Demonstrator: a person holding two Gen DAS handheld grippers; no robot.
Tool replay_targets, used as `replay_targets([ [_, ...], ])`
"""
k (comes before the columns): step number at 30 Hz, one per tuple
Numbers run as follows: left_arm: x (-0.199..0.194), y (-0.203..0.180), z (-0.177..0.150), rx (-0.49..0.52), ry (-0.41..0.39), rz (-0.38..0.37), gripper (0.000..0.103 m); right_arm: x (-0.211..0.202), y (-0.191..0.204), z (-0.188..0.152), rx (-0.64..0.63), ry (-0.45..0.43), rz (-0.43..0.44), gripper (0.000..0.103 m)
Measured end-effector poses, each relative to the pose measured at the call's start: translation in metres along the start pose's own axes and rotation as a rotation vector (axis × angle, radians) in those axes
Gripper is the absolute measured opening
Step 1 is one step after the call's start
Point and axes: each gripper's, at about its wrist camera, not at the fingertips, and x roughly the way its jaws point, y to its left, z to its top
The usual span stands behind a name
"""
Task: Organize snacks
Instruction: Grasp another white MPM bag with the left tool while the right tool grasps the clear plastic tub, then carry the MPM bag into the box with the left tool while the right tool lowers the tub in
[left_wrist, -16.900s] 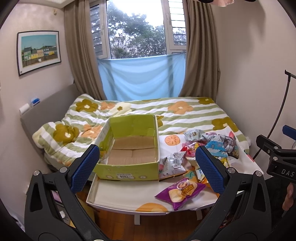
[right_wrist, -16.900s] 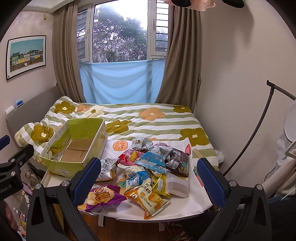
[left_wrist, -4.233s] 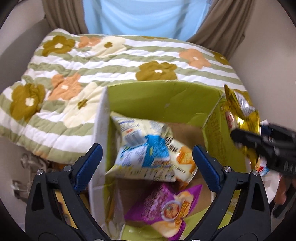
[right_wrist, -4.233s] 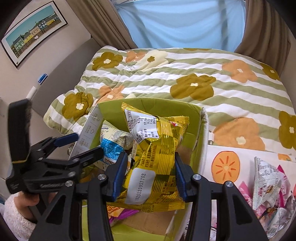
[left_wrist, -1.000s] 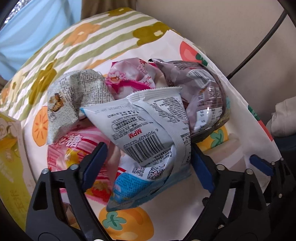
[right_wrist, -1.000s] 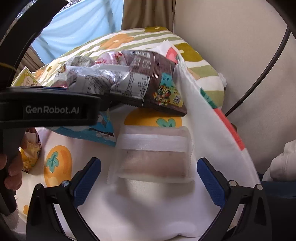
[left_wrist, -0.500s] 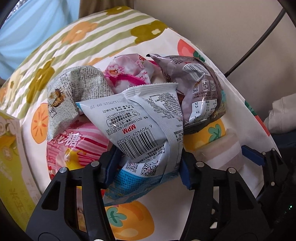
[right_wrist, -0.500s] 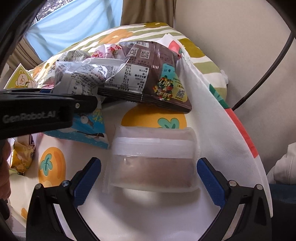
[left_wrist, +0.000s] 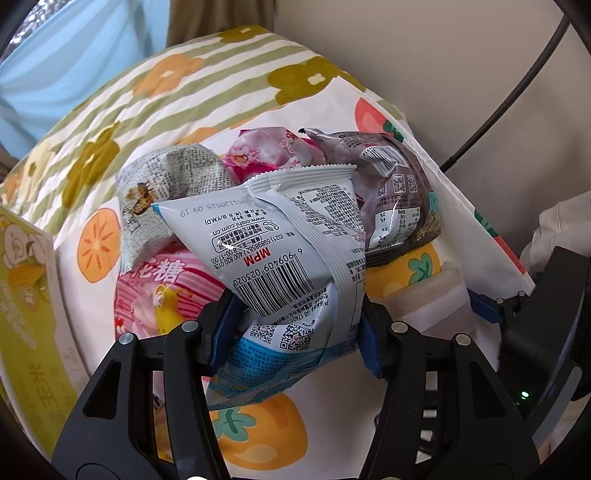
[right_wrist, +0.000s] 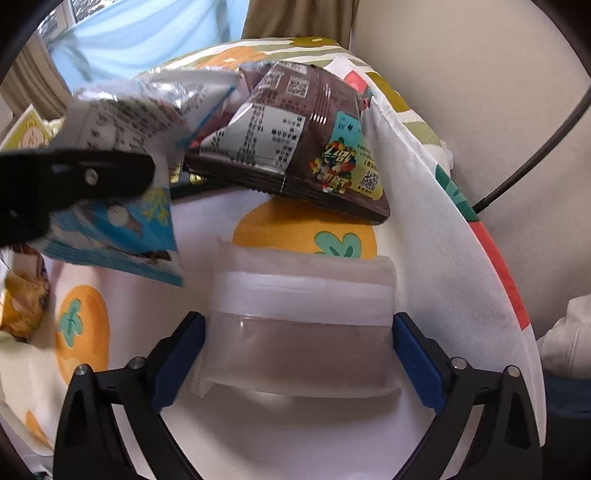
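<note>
Our left gripper (left_wrist: 293, 332) is clamped on the light-blue snack bag (left_wrist: 280, 266), pinching only its lower half, so the puffy top could swing and snag the brown snack bag (left_wrist: 397, 206) just beyond it. Our right gripper (right_wrist: 297, 354) has its jaws closing around the frosted pouch (right_wrist: 299, 325) lying between them on the surface (right_wrist: 295, 435); the slick film could slide out or buckle as the pads meet it.
</note>
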Motion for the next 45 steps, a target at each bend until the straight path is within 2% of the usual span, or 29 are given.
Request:
replay_targets([
  [6, -0.006, 0.0, -0.002, -0.013, -0.007, 0.011, 0.052, -0.003, 0.001, -0.005, -0.015, -0.014, 0.003, 0.077],
  [9, -0.01, -0.001, -0.003, -0.019, -0.013, 0.016, 0.052, -0.008, 0.003, -0.007, -0.024, -0.019, -0.004, 0.073],
  [15, -0.023, -0.002, -0.005, -0.04, -0.029, 0.026, 0.052, -0.024, -0.004, -0.005, -0.022, -0.036, 0.031, 0.071],
  [21, -0.052, -0.002, -0.008, -0.072, -0.077, 0.042, 0.052, -0.046, -0.008, 0.003, -0.041, -0.052, 0.057, 0.071],
  [30, -0.131, 0.014, -0.013, -0.161, -0.209, 0.078, 0.052, -0.096, -0.009, 0.028, -0.125, -0.143, 0.101, 0.071],
  [38, -0.212, 0.074, -0.04, -0.322, -0.327, 0.22, 0.052, -0.15, 0.048, 0.062, -0.323, -0.26, 0.212, 0.071],
  [45, -0.252, 0.154, -0.093, -0.438, -0.348, 0.316, 0.052, -0.186, 0.129, 0.073, -0.446, -0.315, 0.356, 0.071],
])
